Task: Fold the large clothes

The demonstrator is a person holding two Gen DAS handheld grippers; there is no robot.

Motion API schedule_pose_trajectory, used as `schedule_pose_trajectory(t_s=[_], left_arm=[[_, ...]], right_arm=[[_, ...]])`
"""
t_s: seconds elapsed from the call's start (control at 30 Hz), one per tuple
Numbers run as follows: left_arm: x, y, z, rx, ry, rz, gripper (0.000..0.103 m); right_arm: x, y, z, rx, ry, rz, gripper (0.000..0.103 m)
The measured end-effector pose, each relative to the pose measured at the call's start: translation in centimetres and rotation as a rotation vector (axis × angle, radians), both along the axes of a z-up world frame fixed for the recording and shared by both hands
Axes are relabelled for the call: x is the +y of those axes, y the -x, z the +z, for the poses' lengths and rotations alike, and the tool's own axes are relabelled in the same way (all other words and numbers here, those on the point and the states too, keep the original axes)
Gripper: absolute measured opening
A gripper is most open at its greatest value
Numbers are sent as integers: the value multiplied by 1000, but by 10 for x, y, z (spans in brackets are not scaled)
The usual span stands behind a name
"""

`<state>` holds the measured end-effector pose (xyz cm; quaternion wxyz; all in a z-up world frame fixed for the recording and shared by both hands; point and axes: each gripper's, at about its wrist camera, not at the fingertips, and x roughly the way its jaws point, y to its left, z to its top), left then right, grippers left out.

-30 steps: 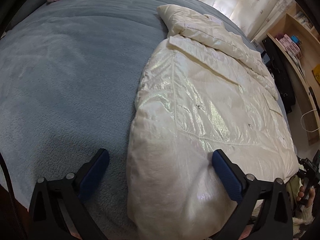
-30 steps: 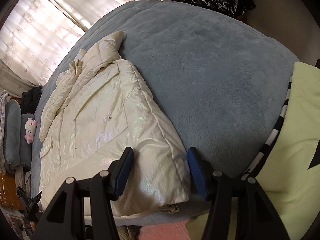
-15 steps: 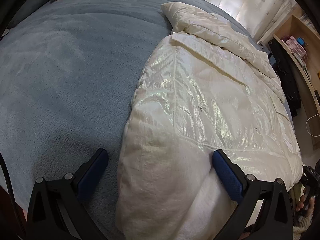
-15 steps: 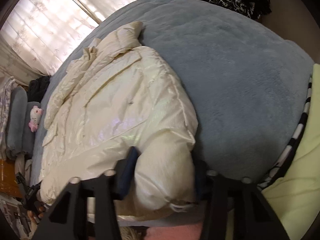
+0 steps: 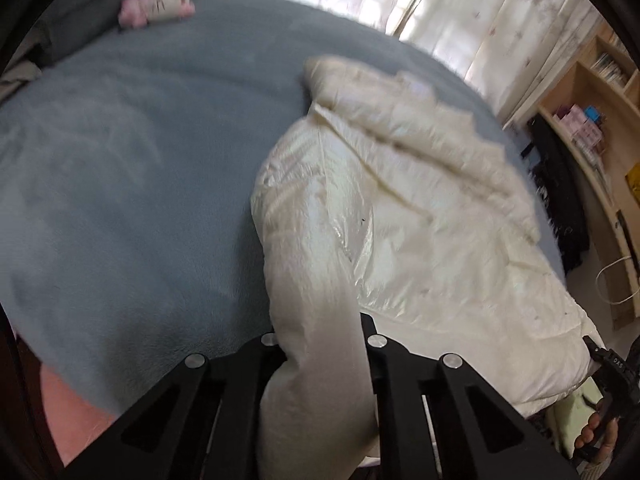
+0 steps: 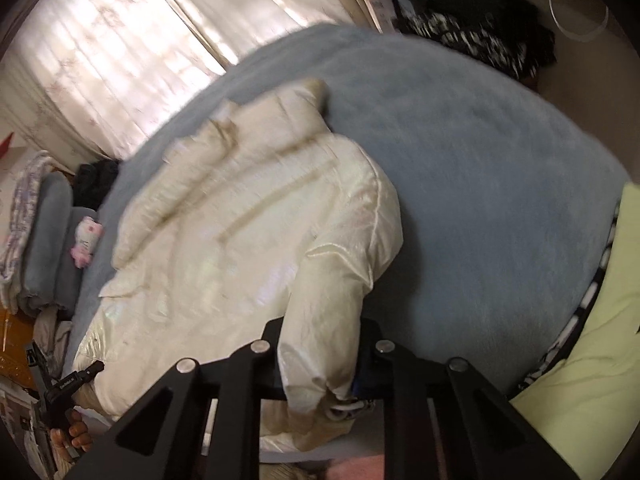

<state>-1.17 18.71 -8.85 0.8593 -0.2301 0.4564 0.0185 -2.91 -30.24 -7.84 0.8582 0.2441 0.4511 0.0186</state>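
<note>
A cream, shiny padded jacket lies on a grey-blue bed. My left gripper is shut on one near corner of the jacket's hem, and the fabric bunches up between its black fingers. In the right wrist view the jacket spreads away to the left, and my right gripper pinches the other near corner, its jaws closing with the pads pressed on the fabric. Both held corners are lifted off the bed. The jacket's hood end lies far from me, toward the curtains.
A pink and white plush toy sits at the bed's far end, beside folded grey blankets. Wooden shelves and dark clothes stand beyond the bed. A pale yellow-green cloth lies at the near right.
Both grippers went from open around the jacket's near corners to closed on them, then rose, pulling the hem up off the bed.
</note>
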Motion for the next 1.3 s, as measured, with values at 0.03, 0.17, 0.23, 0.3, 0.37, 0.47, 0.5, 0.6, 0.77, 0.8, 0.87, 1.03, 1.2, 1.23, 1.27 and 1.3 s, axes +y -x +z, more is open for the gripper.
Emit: schedule_pose_trajectory(t_s=[0.03, 0.17, 0.23, 0.3, 0.37, 0.47, 0.5, 0.6, 0.77, 0.8, 0.87, 1.03, 1.2, 1.23, 1.27, 1.3], left_arm=[[-1, 5, 14, -24, 3, 6, 8], [-4, 24, 56, -83, -19, 22, 8], [-2, 36, 77, -105, -14, 31, 8], [4, 46, 93, -107, -2, 46, 8], [14, 58, 108, -110, 30, 70, 8], [31, 67, 121, -114, 85, 106, 9], [38, 67, 124, -116, 110, 118, 9], [51, 64, 126, -123, 161, 133, 10], [65, 30, 124, -149, 233, 174, 14], [66, 22, 126, -157, 235, 184, 14], [68, -2, 129, -174, 237, 199, 14], [77, -76, 127, -171, 208, 206, 18], [90, -153, 116, -145, 222, 206, 28], [90, -168, 114, -132, 215, 203, 30], [90, -182, 111, -120, 209, 195, 36], [91, -192, 108, -110, 210, 192, 41]], right_arm=[[2, 1, 10, -28, -4, 6, 17], [15, 7, 49, -126, -16, 42, 16], [16, 12, 63, -155, -29, 49, 16], [15, 20, 79, -190, -45, 51, 16], [11, 29, 95, -222, -76, 44, 16], [4, 39, 112, -268, -109, 30, 16], [1, 40, 116, -278, -123, 23, 16], [-6, 35, 120, -288, -172, 3, 16], [-9, 4, 113, -291, -255, -34, 16], [-8, -4, 112, -296, -263, -45, 16], [-7, -20, 112, -307, -270, -64, 16], [-3, -72, 110, -330, -247, -97, 17], [-7, -152, 92, -272, -237, -148, 25], [-8, -167, 87, -253, -254, -151, 30], [-9, -181, 81, -233, -274, -149, 38], [-10, -188, 76, -220, -286, -153, 41]])
